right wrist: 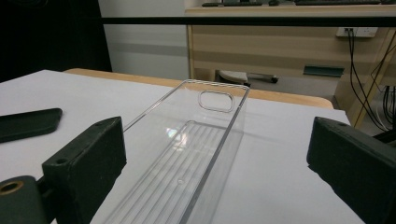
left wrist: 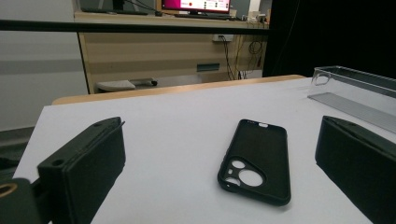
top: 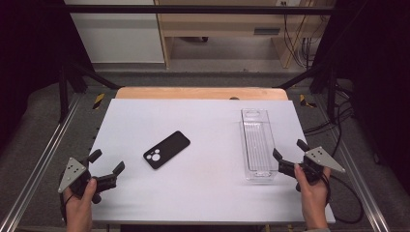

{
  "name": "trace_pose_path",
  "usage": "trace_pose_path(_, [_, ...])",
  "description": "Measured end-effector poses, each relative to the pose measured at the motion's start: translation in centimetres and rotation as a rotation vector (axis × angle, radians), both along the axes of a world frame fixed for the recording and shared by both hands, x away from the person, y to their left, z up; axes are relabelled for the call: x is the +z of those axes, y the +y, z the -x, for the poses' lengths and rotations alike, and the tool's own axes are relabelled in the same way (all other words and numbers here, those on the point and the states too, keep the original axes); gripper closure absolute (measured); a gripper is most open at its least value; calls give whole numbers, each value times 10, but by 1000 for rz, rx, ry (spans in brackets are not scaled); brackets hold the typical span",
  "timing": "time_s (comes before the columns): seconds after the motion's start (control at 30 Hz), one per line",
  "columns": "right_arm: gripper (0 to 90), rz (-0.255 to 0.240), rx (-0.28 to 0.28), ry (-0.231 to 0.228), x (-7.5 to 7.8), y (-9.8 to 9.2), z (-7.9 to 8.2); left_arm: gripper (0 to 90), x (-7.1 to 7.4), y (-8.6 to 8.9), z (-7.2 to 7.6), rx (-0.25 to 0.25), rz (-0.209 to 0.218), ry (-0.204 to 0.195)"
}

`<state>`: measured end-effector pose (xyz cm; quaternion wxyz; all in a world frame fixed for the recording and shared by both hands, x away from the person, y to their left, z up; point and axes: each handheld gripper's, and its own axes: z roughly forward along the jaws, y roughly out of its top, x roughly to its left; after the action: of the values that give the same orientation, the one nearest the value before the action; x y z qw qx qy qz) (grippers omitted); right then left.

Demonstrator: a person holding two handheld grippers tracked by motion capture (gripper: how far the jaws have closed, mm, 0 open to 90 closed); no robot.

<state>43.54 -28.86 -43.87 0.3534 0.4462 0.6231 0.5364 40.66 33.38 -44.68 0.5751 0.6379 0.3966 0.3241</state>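
Note:
A black phone case [top: 166, 149] [left wrist: 255, 160] [right wrist: 28, 123] lies flat on the white table, camera holes toward me. A clear, empty plastic tray [top: 258, 145] [left wrist: 353, 90] [right wrist: 196, 144] stands lengthwise at the right. My left gripper [top: 107, 162] [left wrist: 219, 163] is open at the front left corner, pointing at the case and apart from it. My right gripper [top: 290, 149] [right wrist: 217, 163] is open at the tray's near end, one jaw close beside the tray's near right corner. Nothing sits between either pair of jaws.
The white table top [top: 203, 193] has a wooden edge [top: 200, 93] at the back. Metal frame rails [top: 36, 169] run along both sides. Cables [top: 345, 203] trail off the right. A wooden desk [top: 227, 29] stands beyond the table.

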Motion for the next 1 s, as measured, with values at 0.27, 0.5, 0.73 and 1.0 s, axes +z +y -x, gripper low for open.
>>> trace_pose_path(0.27, [48, 1, 3, 7, -1, 2, 1, 18, -1, -11, -1, -19, -31, 36])
trace_pose_path(0.5, [47, 7, 14, 3, -1, 5, 2, 18, -2, -21, -2, -40, -62, 61])
trace_pose_path(0.73, [46, 9, 13, 6, -1, 6, 3, 19, -2, -26, -1, -37, -61, 71])
trace_pose_path(1.0, [46, 19, 18, 12, -2, 7, 2, 18, -1, -60, -14, -99, -122, 124])
